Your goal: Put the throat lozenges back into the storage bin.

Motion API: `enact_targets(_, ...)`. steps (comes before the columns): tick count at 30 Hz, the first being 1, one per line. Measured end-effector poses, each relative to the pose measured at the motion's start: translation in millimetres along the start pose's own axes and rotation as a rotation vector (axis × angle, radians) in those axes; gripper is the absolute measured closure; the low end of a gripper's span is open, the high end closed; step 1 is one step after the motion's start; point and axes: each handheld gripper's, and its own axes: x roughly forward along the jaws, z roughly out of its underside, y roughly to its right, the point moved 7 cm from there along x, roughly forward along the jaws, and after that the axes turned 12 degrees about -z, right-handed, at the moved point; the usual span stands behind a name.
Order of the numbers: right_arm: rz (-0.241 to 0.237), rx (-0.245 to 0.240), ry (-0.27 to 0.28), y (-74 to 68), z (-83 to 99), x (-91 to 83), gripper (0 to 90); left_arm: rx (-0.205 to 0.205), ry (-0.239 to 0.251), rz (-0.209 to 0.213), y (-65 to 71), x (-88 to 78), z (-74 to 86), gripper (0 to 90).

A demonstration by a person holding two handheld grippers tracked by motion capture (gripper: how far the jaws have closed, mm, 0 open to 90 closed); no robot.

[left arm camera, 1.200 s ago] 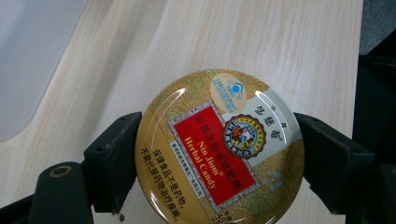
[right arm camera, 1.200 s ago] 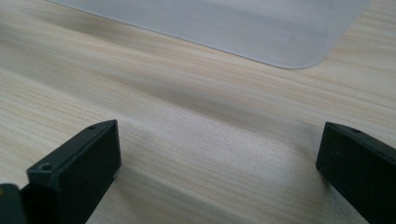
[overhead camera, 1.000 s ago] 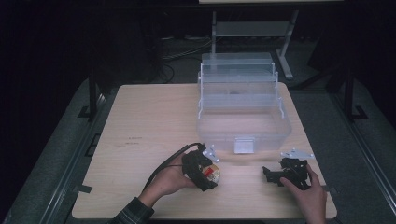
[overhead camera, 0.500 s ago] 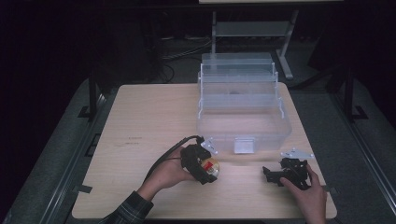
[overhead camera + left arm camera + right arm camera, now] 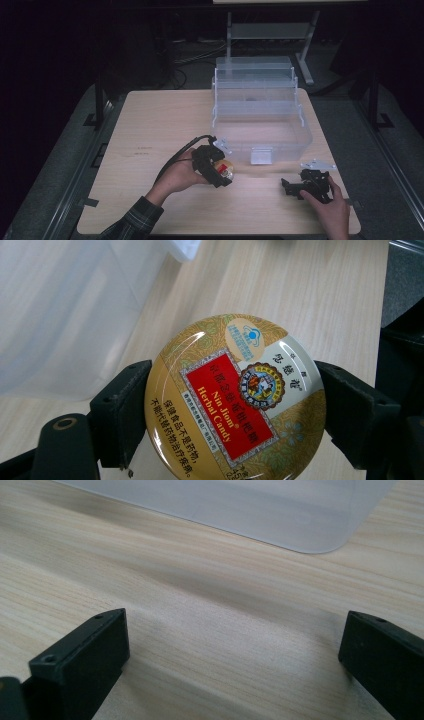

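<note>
A round gold candy tin [image 5: 235, 400] with a red "Nin Jiom Herbal Candy" label sits clamped between the two black jaws of my left gripper [image 5: 232, 412]. In the high view that gripper [image 5: 220, 172] is held above the table just left of the clear plastic box [image 5: 260, 135], the tin [image 5: 226, 170] showing at its tip. My right gripper [image 5: 295, 187] rests low near the table's front right, open, its jaws wide apart over bare wood [image 5: 225, 650] with nothing between them.
The clear box has a stepped, raised lid section [image 5: 255, 75] at the back and a front latch [image 5: 261, 156]. Its frosted corner [image 5: 310, 540] lies just ahead of the right gripper. A metal stand [image 5: 270, 30] is behind the wooden table [image 5: 150, 125].
My left gripper with the tin has risen and moved up and right, closer to the box's front left corner. The right gripper has stayed put.
</note>
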Motion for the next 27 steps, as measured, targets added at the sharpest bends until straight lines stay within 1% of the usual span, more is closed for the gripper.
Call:
enact_targets(12,0.001,-0.001,0.001,0.1,-0.1,0.0,0.0,-0.011,0.004,-0.01,-13.8,-10.4,-7.5,19.6)
enact_targets(24,-0.001,0.001,0.0,-0.1,0.0,0.0,0.0,-0.028,0.024,-0.028,-26.7,-17.6,-23.1,19.7)
enact_targets(25,0.0,0.0,0.0,0.0,0.0,0.0,0.0,-0.025,0.021,-0.027,-28.0,-18.3,-23.8,19.7)
enact_targets(27,0.0,0.0,0.0,0.0,0.0,0.0,0.0,-0.032,0.025,-0.031,-30.2,-19.0,-26.0,19.7)
